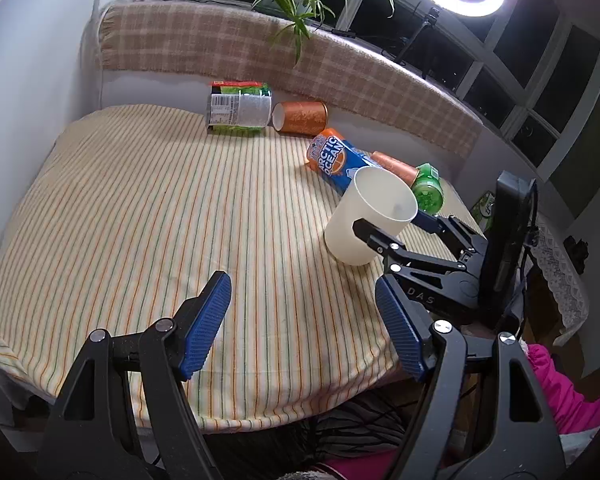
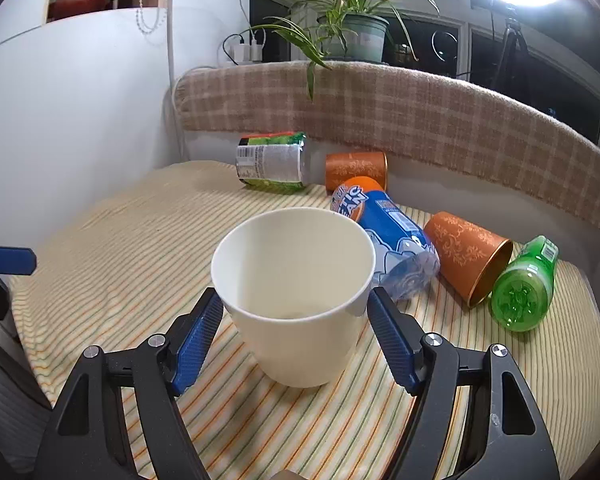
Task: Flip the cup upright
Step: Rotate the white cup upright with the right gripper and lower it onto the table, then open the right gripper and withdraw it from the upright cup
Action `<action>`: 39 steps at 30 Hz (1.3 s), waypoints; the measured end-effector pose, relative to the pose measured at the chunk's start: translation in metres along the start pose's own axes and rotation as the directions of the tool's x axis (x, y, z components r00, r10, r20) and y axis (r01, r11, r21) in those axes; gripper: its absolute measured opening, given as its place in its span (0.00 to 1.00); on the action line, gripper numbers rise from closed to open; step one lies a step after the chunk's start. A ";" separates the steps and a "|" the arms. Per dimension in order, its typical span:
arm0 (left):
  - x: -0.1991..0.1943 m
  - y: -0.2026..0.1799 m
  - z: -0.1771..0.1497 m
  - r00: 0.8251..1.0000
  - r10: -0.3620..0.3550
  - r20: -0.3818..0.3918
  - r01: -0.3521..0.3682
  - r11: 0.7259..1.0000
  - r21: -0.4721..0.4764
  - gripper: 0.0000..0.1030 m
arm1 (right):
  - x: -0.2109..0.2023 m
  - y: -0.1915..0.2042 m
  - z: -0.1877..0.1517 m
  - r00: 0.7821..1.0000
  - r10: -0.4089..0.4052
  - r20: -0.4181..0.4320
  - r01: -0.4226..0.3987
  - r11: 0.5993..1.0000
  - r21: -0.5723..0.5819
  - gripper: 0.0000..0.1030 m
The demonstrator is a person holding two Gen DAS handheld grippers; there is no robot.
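Note:
A cream paper cup stands upright on the striped tablecloth, mouth up. My right gripper has a blue pad on each side of the cup; the pads sit at or just off its wall. The cup shows in the left wrist view with the right gripper's fingers around it. My left gripper is open and empty, hovering above the cloth in front of the cup and to its left.
Lying at the back of the table are a green-labelled can, two orange cups, a blue Arctic Ocean bottle and a green bottle. A plaid cushion runs behind them. The table edge is near.

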State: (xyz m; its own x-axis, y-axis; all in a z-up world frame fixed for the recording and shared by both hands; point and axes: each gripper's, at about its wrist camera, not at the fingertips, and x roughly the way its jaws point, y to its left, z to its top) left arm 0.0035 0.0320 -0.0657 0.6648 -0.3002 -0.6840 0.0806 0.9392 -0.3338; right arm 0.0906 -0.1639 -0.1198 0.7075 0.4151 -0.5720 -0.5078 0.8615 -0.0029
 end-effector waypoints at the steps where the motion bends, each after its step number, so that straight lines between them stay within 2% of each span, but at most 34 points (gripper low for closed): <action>1: 0.000 -0.001 0.000 1.000 0.001 0.002 -0.001 1.000 0.003 0.75 | 0.000 -0.001 -0.001 1.000 -0.001 -0.001 0.001 1.000 0.001 0.72; 16: -0.002 -0.013 0.001 1.000 0.012 0.023 -0.012 0.999 0.037 0.75 | -0.016 -0.003 -0.002 1.000 -0.012 0.008 0.012 1.000 0.002 0.73; 25: 0.003 -0.018 0.005 0.999 0.019 0.040 -0.021 0.998 0.052 0.75 | -0.034 -0.017 -0.014 1.000 -0.029 0.004 0.029 0.998 0.055 0.74; 29: 0.002 -0.022 0.009 0.996 0.038 0.078 -0.044 0.997 0.068 0.75 | -0.047 -0.024 -0.020 0.999 -0.048 0.006 0.048 0.994 0.096 0.74; 33: -0.001 -0.031 0.015 0.989 0.065 0.133 -0.078 0.993 0.093 0.75 | -0.067 -0.030 -0.025 0.994 -0.104 0.013 0.102 0.985 0.136 0.74; 39: -0.008 -0.047 0.019 0.967 0.104 0.232 -0.137 0.982 0.132 0.75 | -0.101 -0.042 -0.021 0.981 -0.184 0.056 0.169 0.964 0.204 0.77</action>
State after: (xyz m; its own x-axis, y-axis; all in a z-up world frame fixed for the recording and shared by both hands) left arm 0.0081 -0.0061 -0.0320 0.8234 -0.1539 -0.5462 0.0859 0.9852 -0.1481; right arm 0.0300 -0.2478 -0.0788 0.8149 0.2655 -0.5152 -0.2698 0.9605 0.0681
